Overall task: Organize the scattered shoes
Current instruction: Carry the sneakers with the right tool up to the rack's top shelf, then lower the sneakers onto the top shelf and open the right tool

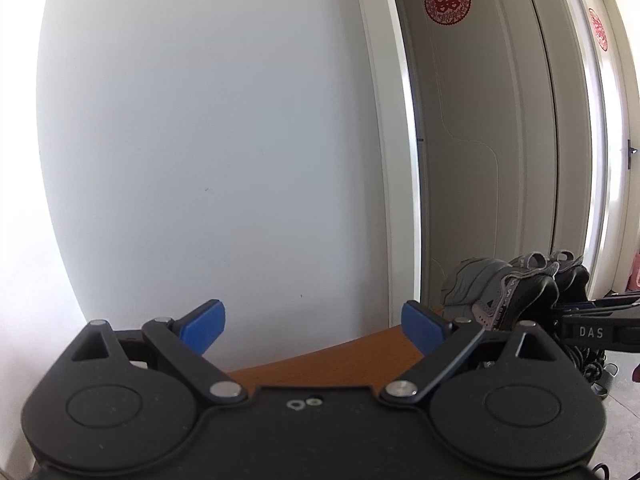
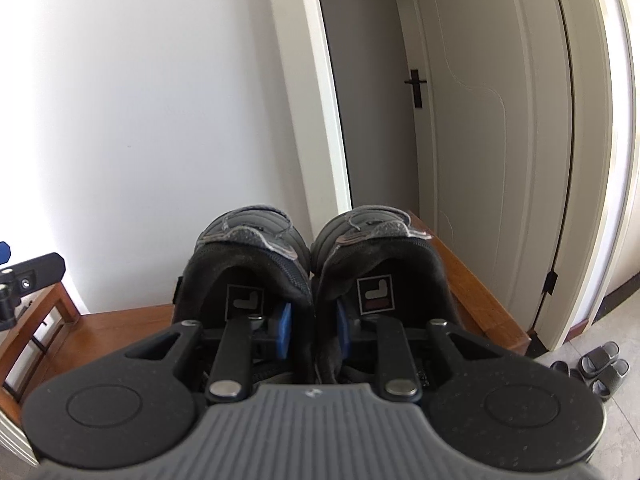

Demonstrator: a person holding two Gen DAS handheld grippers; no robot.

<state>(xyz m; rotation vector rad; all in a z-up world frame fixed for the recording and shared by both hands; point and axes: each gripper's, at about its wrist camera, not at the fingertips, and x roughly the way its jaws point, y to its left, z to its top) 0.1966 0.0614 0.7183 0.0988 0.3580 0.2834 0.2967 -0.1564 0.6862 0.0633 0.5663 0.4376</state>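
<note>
Sneakers [image 2: 312, 264], a dark grey and black pair, are hanging side by side in front of the right gripper [image 2: 312, 330], whose blue pads [image 2: 285, 330] are pinching the two inner collars together, one finger inside each shoe. The pair is being held over a wooden cabinet top [image 2: 120, 328] against the white wall [image 2: 160, 100], seemingly clear of it. The left gripper [image 1: 312, 326] is standing spread and empty beside them, while black slippers [image 2: 596, 368] are lying on the floor by the door [image 2: 500, 140].
</note>
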